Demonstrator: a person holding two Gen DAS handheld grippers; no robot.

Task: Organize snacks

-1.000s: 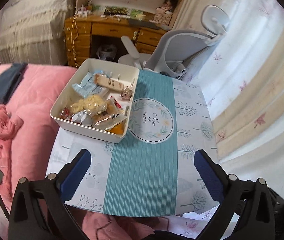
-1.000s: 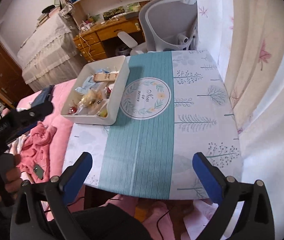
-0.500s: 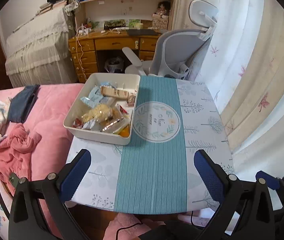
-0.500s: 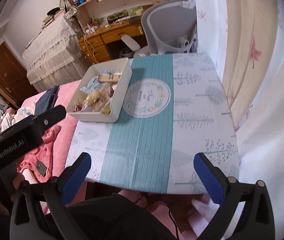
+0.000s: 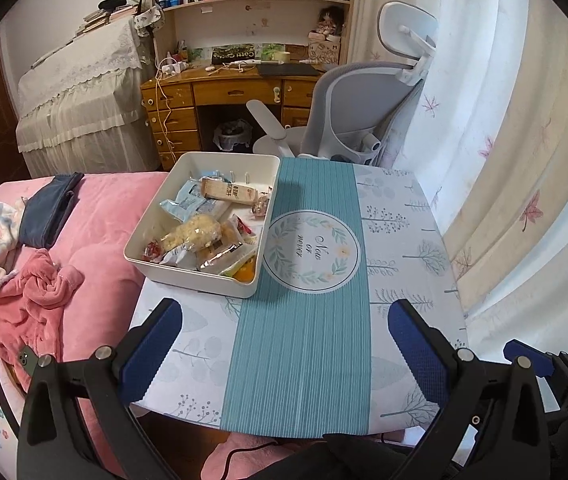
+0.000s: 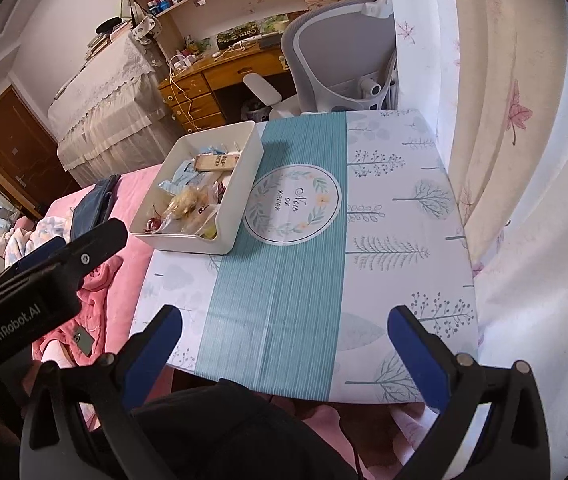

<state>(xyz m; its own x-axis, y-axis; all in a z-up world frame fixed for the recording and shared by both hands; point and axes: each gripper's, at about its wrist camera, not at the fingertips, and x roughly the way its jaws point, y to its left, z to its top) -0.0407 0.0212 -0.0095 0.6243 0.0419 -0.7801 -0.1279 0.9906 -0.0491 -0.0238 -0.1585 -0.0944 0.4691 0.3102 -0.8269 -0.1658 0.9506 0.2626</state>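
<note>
A white bin (image 5: 152,256) full of wrapped snacks (image 5: 200,236) sits on the far left part of a small table with a teal and white cloth (image 5: 303,340). It also shows in the right wrist view (image 6: 244,184). My left gripper (image 5: 284,344) is open and empty, held above the table's near edge, well short of the bin. My right gripper (image 6: 284,344) is open and empty, above the near edge too. The left gripper's body (image 6: 40,292) shows at the left of the right wrist view.
A pink bed (image 5: 96,216) with clothes and a phone (image 5: 28,360) lies left of the table. A grey office chair (image 5: 363,112) and wooden desk (image 5: 224,92) stand behind it. Curtains (image 5: 523,160) hang along the right side.
Both grippers have pulled back and up from the table, so the bin and table look smaller and more of the room shows. Both stay open and empty.
</note>
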